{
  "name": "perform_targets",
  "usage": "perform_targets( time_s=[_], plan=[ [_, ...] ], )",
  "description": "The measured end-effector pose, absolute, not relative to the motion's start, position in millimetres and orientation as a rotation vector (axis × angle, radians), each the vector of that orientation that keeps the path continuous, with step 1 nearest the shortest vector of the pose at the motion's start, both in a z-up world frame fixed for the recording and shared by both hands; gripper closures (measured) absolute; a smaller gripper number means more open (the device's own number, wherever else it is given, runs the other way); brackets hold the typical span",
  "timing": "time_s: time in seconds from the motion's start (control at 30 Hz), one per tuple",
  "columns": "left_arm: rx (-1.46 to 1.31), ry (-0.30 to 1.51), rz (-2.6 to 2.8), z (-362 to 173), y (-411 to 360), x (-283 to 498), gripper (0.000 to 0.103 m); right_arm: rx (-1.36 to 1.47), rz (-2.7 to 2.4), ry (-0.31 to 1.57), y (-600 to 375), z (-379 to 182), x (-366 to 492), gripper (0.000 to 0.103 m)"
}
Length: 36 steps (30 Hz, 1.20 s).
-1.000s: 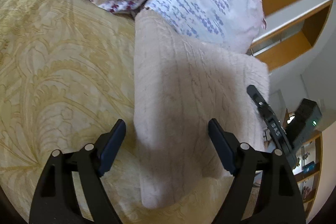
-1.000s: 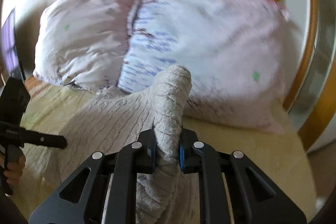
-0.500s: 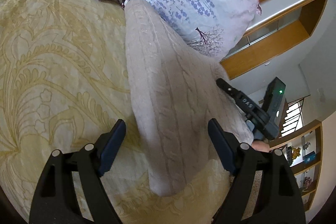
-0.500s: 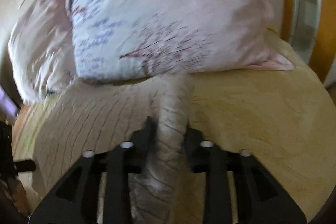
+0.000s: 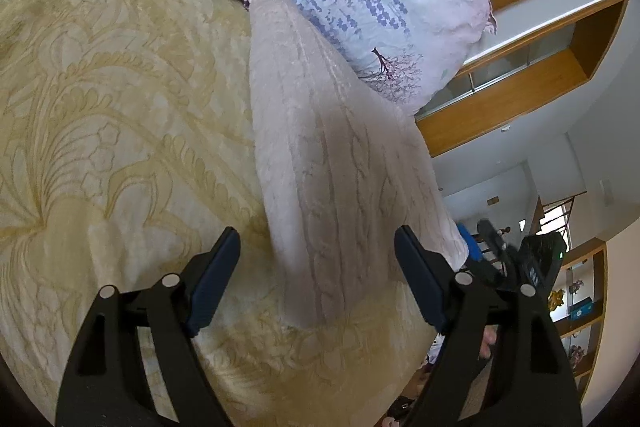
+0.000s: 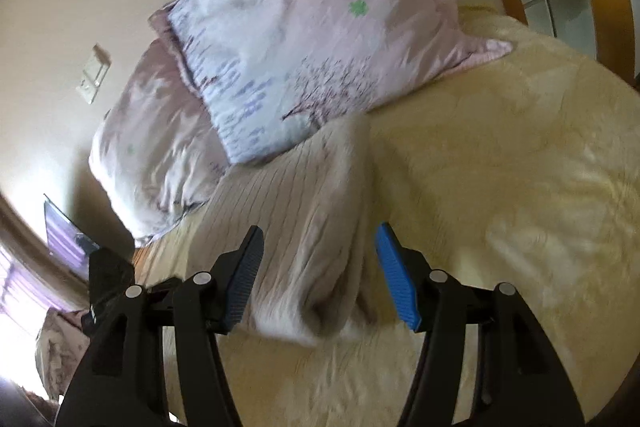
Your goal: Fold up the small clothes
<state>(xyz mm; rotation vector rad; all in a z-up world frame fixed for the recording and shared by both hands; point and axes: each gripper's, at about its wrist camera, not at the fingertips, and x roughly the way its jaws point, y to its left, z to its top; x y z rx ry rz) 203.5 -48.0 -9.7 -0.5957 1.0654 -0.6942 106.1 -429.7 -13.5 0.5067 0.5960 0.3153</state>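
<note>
Sweater: laid folded on bedspread, top against pillow | Right gripper: angled down, jaws just opened, sweater's edge loose between | Left gripper: angled down, jaws held apart, nothing gripped

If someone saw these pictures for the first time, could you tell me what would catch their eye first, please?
Probably the cream cable-knit garment, lying in a long folded strip on the yellow patterned bedspread, its far end against the floral pillows at the head of the bed. The right tool straddles its near end; its jaws have just been opening and the pads stand clear of the knit. The left tool hovers open over the other side.
</note>
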Motion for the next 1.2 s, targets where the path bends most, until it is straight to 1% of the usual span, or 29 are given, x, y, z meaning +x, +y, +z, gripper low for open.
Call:
perform_targets(
  time_s=[0.13,0.2,0.23,0.3,0.33,0.37,0.4,0.43,0.47,0.57,0.67,0.9,1.0,1.1,1.17,1.2],
  plan=[
    [-0.602,1.071,-0.693,-10.0,-47.2,199.6,0.031,0.488,0.332,0.613,-423.1,-19.4,100.9,0.042],
    [-0.599,1.075,-0.695,-10.7,-47.9,198.1,0.036,0.476,0.328,0.625,-419.4,-24.0,101.1,0.043],
    [-0.597,1.081,-0.697,-11.3,-49.0,197.4,0.04,0.473,0.324,0.63,-418.4,-26.2,101.6,0.044],
    [-0.6,1.09,-0.702,-12.6,-50.8,196.4,0.046,0.476,0.324,0.643,-416.6,-32.4,103.1,0.055],
    [-0.601,1.097,-0.705,-13.5,-51.6,195.8,0.054,0.478,0.327,0.645,-416.3,-34.2,104.0,0.067],
    [-0.599,1.1,-0.71,-13.8,-52.2,195.5,0.061,0.474,0.324,0.645,-415.6,-35.1,104.0,0.072],
    [-0.592,1.099,-0.711,-13.8,-52.6,194.7,0.064,0.459,0.322,0.636,-414.4,-34.5,103.4,0.076],
    [-0.586,1.096,-0.708,-13.2,-52.5,194.0,0.07,0.445,0.316,0.627,-413.7,-32.5,102.2,0.084],
    [-0.581,1.093,-0.709,-12.5,-52.4,193.7,0.076,0.438,0.313,0.61,-414.0,-30.2,100.0,0.089],
    [-0.575,1.073,-0.722,-8.3,-50.9,191.9,0.084,0.44,0.314,0.535,-417.9,-19.2,88.7,0.092],
    [-0.58,1.049,-0.735,-5.4,-49.0,185.6,0.086,0.409,0.279,0.501,-419.8,-13.8,81.8,0.093],
    [-0.604,1.064,-0.731,-18.5,-40.6,179.8,0.088,0.398,0.191,0.641,-424.4,-55.7,96.8,0.093],
    [-0.611,1.07,-0.725,-24.2,-40.7,180.3,0.088,0.421,0.188,0.659,-427.4,-64.9,99.7,0.093],
    [-0.606,1.074,-0.722,-25.1,-41.5,181.4,0.084,0.452,0.197,0.67,-432.3,-67.1,101.3,0.093],
    [-0.591,1.08,-0.724,-22.5,-42.1,182.0,0.079,0.468,0.208,0.685,-435.2,-65.4,101.9,0.091],
    [-0.584,1.085,-0.724,-20.6,-42.5,182.6,0.079,0.483,0.216,0.691,-437.1,-64.3,101.9,0.091]
  ],
)
